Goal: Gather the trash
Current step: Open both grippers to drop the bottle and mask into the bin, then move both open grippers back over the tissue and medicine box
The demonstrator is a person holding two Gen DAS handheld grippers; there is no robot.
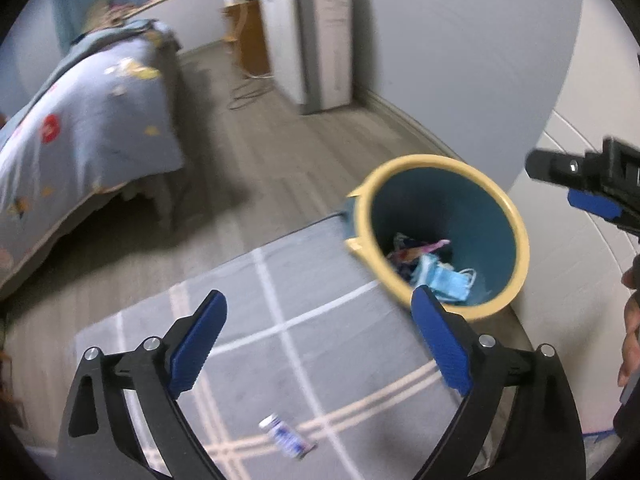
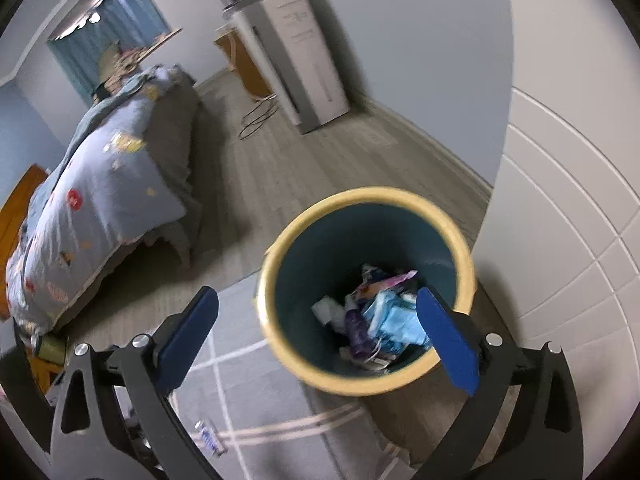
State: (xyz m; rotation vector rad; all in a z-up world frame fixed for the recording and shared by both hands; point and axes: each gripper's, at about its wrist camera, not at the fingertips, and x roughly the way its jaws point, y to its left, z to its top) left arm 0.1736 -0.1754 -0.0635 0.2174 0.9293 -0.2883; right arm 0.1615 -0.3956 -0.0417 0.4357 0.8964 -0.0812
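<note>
A teal bin with a yellow rim [image 1: 516, 216] [image 2: 360, 390] stands on the floor by the wall, holding blue face masks [image 1: 448, 280] [image 2: 396, 320], wrappers and other crumpled trash. My left gripper [image 1: 320, 304] hangs open over the grey rug, left of the bin, nothing between its blue pads. A small white and blue wrapper [image 1: 286, 436] [image 2: 208, 438] lies on the rug below it. My right gripper [image 2: 318, 300] is open above the bin's mouth and holds nothing; it also shows at the right edge of the left wrist view [image 1: 580, 184].
A grey rug with pale stripes [image 1: 248, 320] covers the floor before the bin. A bed with a blue patterned quilt [image 1: 80, 132] [image 2: 100, 200] fills the left. A white cabinet [image 1: 312, 40] and a cable stand by the far wall. A white panelled door [image 2: 568, 200] is on the right.
</note>
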